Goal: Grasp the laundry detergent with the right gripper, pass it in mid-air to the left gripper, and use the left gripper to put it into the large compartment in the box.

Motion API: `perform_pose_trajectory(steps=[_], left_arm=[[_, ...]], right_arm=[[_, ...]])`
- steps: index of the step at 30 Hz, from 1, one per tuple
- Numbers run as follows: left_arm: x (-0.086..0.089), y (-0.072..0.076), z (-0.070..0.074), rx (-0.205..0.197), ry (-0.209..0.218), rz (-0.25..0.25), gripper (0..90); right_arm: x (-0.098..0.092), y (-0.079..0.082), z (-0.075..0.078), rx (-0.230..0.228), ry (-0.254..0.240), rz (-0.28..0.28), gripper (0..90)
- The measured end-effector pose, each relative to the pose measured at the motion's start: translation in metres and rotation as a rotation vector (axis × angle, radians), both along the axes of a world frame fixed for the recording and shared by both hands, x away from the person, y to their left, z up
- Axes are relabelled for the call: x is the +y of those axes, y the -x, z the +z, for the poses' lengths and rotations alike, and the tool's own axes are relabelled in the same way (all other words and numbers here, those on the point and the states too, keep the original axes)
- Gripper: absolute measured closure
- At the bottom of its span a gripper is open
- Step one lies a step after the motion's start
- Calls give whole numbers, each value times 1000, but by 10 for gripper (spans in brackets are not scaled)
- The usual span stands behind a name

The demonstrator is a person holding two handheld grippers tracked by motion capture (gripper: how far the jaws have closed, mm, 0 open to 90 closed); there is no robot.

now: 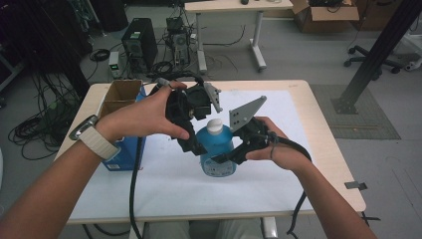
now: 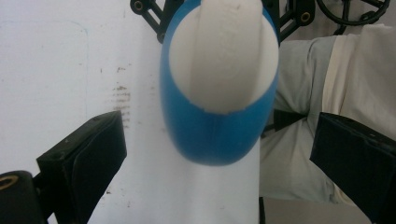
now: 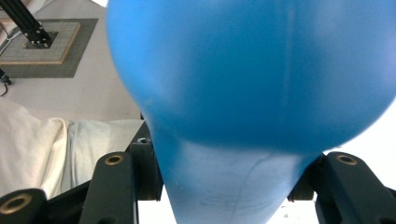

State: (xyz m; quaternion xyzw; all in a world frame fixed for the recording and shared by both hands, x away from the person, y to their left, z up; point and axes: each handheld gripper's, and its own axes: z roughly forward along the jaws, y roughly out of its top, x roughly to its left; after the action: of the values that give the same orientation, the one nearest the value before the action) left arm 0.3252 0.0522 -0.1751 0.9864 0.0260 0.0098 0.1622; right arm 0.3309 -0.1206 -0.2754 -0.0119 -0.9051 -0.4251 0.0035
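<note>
Blue bottle (label unreadable) clamped in right tool.

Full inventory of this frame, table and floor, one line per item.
bottle: 1, blue with white cap, table centre, held upright
cardboard box: 1, brown over blue, table's left edge
white sheet: 1, covering the tabletop
table: 1, light wood
computer tower: 1, black, floor beyond the table
office chair: 1, black base, far right
far desk: 1, light top, background
left hand-held gripper: 1, black, jaws open around the bottle's cap end
right hand-held gripper: 1, black, shut on the bottle
wristwatch: 1, pale strap, left wrist
</note>
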Motion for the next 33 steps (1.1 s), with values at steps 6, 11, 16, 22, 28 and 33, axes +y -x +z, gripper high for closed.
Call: perform_pose_trajectory(steps=[6,11,16,22,28,33], left_arm=[[-5,-2,-5,5,-6,-3,39],[-7,-4,-7,4,-7,3,40],[-10,-4,-10,6,-8,-5,46],[-14,-6,-15,0,-23,-19,55],[-15,-7,-18,6,-19,-33,102],[-15,-6,-18,6,-15,-42,141]], right_arm=[[4,-2,0,4,6,5,441],[8,-2,-2,6,13,10,441],[11,-3,-3,5,16,15,441],[12,-3,-1,9,15,15,441],[12,-3,-1,10,20,15,441],[12,-3,-1,11,23,13,441]])
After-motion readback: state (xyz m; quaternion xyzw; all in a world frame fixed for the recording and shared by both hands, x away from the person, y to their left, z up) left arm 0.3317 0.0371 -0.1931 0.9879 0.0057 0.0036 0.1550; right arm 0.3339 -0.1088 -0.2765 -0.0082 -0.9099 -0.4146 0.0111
